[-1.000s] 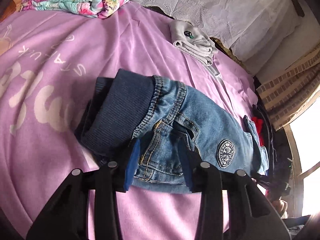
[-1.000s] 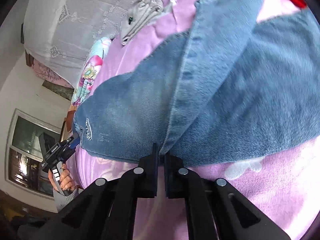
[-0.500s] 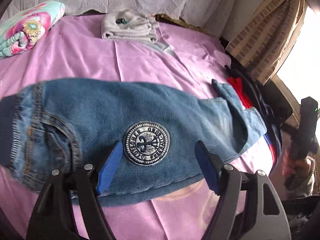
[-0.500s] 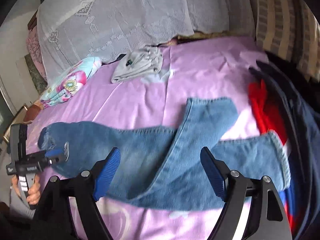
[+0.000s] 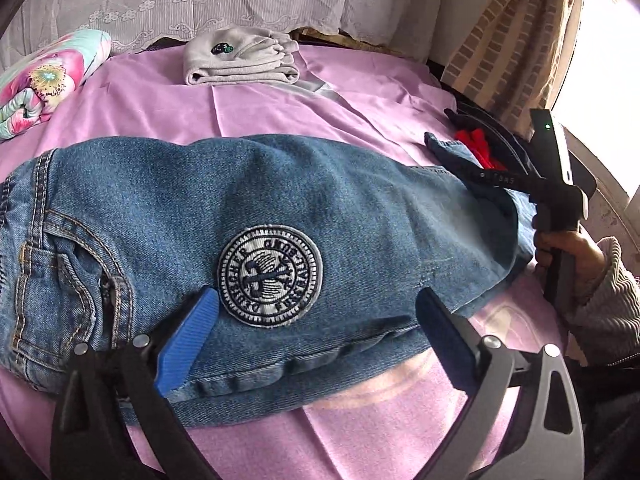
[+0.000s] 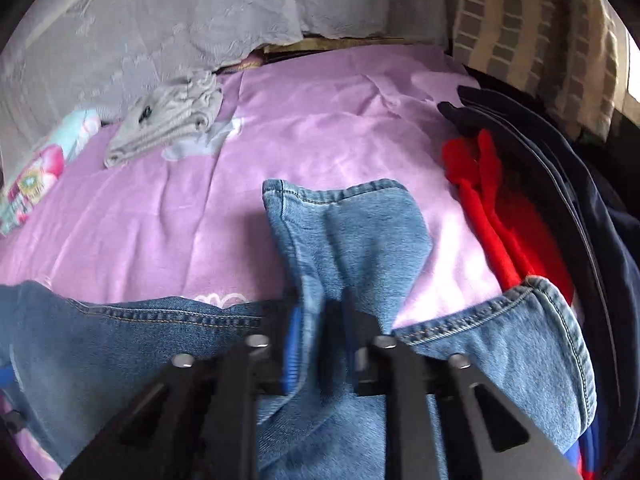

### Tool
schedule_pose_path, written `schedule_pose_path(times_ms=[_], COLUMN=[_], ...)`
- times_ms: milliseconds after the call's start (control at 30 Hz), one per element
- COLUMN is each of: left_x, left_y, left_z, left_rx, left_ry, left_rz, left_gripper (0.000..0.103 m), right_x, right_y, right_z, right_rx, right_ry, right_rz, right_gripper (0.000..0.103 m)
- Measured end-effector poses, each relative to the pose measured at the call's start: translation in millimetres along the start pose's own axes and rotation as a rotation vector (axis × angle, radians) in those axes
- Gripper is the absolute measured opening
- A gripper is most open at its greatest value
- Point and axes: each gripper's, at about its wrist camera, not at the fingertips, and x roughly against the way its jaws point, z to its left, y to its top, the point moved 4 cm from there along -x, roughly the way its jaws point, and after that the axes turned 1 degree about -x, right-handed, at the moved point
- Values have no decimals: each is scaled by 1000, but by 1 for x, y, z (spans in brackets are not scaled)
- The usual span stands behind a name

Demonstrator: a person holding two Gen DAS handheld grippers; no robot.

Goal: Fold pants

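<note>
I saw the jeans [image 5: 280, 200] lying flat on the purple bedsheet [image 5: 280, 104], just in front of my left gripper [image 5: 316, 320]. Its jaws stood wide apart and held nothing; the round embroidered patch [image 5: 270, 276] lay between the blue pad and the black pad, a little ahead of them. My right gripper [image 6: 320, 344] had its fingers brought close together on one denim leg [image 6: 344, 232], pinching the fabric where it bunched between the pads. That leg ran forward from the claw, and its hem lay on the sheet. The other leg's hem [image 6: 532, 320] lay to the right of this claw, touching a red cloth [image 6: 492, 216]. Far ahead was a folded grey garment [image 5: 240, 56].
</note>
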Motion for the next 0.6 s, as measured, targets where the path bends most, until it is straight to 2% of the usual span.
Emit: schedule_pose_path(times_ms=[100,167,267,300,367,400,433,500,533,567,600], left_x=[1,1,2,2,2,2,2,2,3,4,4], left_y=[-1,-2,-2,-2,-2,-2,-2,-2,-2,-3,-2], left_z=[1,2,4,5,5,5,5,5,6,7,7], left_rx=[3,7,10,12,13,12,12,11,12,14,15], left_ry=[-10,-17,-25,-26,-28,-27,-27,-29,-31,-33,-32], left_rz=[-1,-3,-5,-5,-5,-5,-5,-5,-6,-5,-2], left_gripper=[96,96,96,96,96,96,96,96,96,96,96], right_x=[51,69,67,65,66,65,63,59,57,56,58], right_y=[-8,-23,-55,-62,-68,-67,-65,-63,-62,-61,-59], right_z=[-35,-71,-100,-107,-114,-114,-113,-113,-112,-111,-109], right_rx=[-126,-290,-414,-451,-514,-524,-526,-531,-528,-518,-497], right_ry=[73,174,223,236,289,318,330,307,305,293,289], right_rz=[-44,10,137,143,112,99,86,78,75,62,46], right_gripper=[6,6,8,12,14,26,42,44,41,31,6])
